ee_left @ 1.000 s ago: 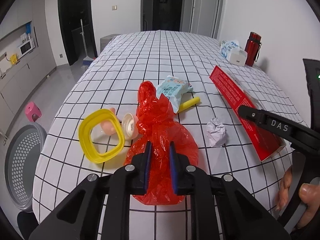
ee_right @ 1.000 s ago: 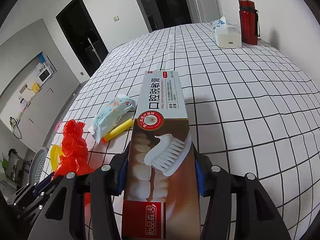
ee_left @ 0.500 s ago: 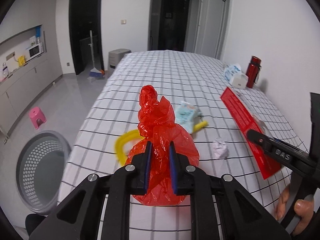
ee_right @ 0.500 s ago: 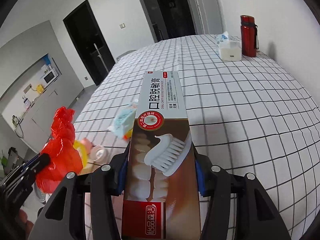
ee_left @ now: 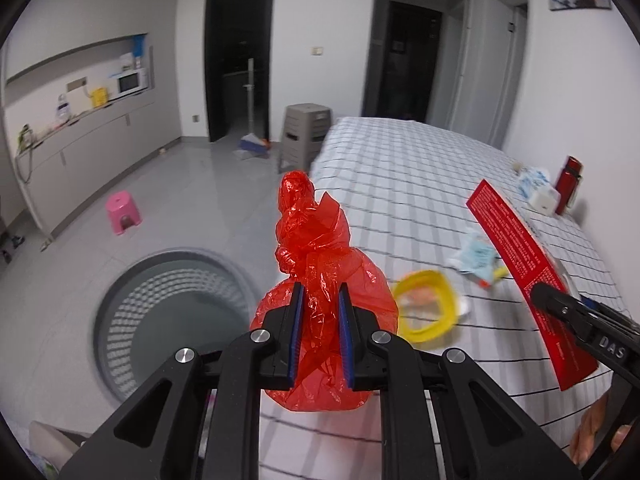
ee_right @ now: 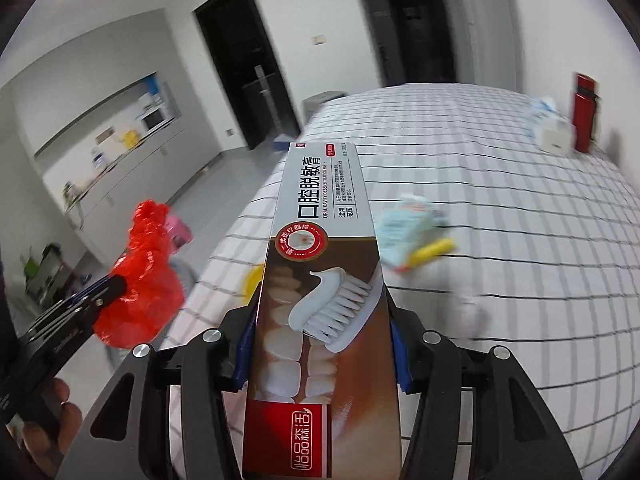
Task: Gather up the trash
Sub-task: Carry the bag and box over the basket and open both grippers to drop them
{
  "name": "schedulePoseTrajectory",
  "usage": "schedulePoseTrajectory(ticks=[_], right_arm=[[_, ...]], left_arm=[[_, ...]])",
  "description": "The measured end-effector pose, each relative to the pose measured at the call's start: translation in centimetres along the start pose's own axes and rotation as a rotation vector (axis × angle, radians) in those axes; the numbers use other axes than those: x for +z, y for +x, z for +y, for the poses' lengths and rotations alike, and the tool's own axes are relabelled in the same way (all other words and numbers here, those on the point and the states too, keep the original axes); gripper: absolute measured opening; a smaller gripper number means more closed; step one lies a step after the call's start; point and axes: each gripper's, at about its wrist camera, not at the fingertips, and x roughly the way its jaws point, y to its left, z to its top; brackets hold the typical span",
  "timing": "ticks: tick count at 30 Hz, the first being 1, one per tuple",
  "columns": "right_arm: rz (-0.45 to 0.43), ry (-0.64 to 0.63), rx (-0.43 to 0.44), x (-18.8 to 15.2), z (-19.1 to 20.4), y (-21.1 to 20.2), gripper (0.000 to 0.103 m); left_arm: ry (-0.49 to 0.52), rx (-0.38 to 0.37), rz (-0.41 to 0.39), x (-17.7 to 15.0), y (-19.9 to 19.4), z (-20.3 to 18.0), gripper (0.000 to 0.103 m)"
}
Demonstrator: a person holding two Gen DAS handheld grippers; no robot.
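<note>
My left gripper (ee_left: 319, 300) is shut on a knotted red plastic bag (ee_left: 320, 264), held in the air just past the table's left edge, beside a round grey mesh bin (ee_left: 160, 312) on the floor. My right gripper (ee_right: 320, 312) is shut on a long toothpaste box (ee_right: 320, 280), lifted over the checked tablecloth (ee_right: 500, 208). The same box (ee_left: 516, 260) and right gripper (ee_left: 560, 304) show at the right of the left wrist view. On the table lie a yellow ring-shaped lid (ee_left: 426, 310), a pale blue wipes packet (ee_right: 404, 224) and a yellow tube (ee_right: 432, 250).
A red flask (ee_left: 568, 184) and a white tissue box (ee_left: 540, 196) stand at the table's far right. On the floor are a pink stool (ee_left: 122, 212), a grey stool (ee_left: 304, 136) and a broom by the dark doorway. A hand (ee_right: 48, 432) holds the left gripper.
Both grippers rose and swung left with their loads. The red bag left the tabletop and now hangs beside the table near the mesh bin; the box was carried left over the table.
</note>
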Motion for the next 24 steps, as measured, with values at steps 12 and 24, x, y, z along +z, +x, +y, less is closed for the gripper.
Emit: schedulePoseTrajectory(ticks=[12,24], right_arm=[[0.112,-0.196,0.164,-0.4,13.9,6.8,0.051],[0.280,-0.325,0.240,-2.6,23.4,13.6,0.051]], left_arm=[[-0.085,0.154,0.077,-2.7,1.3,11.2,0.017],[-0.180,0.184,0.144,-5.0,3.8,18.3,0.017]])
